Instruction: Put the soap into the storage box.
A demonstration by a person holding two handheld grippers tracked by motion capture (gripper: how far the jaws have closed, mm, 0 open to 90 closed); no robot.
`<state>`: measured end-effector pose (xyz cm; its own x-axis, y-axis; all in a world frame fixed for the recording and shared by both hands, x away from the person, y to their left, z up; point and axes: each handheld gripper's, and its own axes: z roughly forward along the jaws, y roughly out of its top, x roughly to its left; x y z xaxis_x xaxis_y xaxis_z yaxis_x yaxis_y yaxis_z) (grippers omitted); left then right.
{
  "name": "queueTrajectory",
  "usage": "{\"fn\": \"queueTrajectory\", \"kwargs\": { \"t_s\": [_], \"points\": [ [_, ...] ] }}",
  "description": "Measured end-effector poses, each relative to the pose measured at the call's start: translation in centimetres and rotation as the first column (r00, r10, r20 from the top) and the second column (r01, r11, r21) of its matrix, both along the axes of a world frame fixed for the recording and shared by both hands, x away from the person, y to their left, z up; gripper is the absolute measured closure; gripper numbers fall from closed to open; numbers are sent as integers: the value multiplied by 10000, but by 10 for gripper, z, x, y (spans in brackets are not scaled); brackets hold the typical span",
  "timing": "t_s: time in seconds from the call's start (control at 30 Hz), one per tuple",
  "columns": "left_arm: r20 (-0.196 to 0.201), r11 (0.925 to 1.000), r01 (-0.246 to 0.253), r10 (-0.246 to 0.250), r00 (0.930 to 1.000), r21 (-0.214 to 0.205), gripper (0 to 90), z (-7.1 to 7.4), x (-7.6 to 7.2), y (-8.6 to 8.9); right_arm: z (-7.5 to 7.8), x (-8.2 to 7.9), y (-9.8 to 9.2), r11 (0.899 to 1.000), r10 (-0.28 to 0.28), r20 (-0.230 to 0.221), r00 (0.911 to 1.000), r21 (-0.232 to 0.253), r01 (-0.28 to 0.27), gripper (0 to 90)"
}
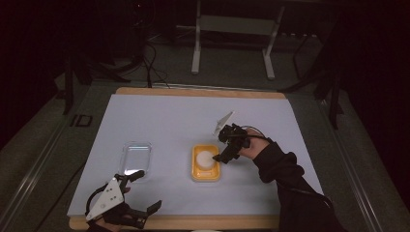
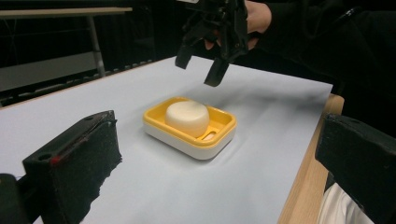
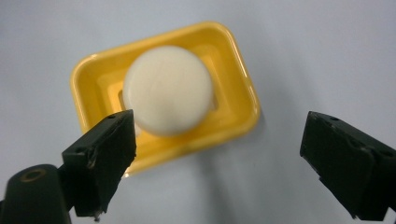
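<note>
matte black left gripper (image 1: 140,192) at the near wooden edge, jaws spread wide and empty. smooth round white soap (image 1: 206,157) sat in glossy yellow rectangular dish (image 1: 196,170) on pale paper sheet (image 1: 169,121), clear plastic lid (image 1: 135,157) lying apart at its left. right gripper (image 1: 225,155) hovered just over dish, jaws wide, empty.

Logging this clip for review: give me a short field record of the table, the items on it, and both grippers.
surface: white sheet over a wooden table
soap dish: yellow, right of centre, upright
soap: round white bar lying in the soap dish
clear lid: transparent, rectangular, flat on the sheet, left of the dish, apart from it
left gripper: open, near the front edge, holding nothing
right gripper: open, above the dish, touching nothing
</note>
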<state>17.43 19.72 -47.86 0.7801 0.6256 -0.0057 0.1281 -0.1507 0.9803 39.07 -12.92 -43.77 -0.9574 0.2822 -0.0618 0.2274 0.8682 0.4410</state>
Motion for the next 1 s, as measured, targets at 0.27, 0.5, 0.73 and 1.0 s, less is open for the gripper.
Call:
{"fn": "queueTrajectory", "kwargs": {
  "t_s": [0.27, 0.5, 0.73, 1.0],
  "points": [
    [7, 10000, 8, -8, 10000, -33, 1, 0, 0, 0, 2, -6, -23, 9972, -651, 344, 9973, 381, 638, 125],
    [11, 10000, -5, 5, 10000, -4, 1, 0, -1, 0, 2, -11, -39, 9938, -1049, 383, 9937, 410, 1034, 117],
    [8, 10000, 15, -15, 10000, 16, 1, 0, 0, -1, 3, -21, -54, 9864, -1546, 648, 9858, 666, 1503, 115],
    [-23, 10000, 21, -21, 10000, 80, 1, 0, 0, -1, -3, -30, -64, 9797, -1919, 824, 9779, 746, 1860, 116]
  ]
}}
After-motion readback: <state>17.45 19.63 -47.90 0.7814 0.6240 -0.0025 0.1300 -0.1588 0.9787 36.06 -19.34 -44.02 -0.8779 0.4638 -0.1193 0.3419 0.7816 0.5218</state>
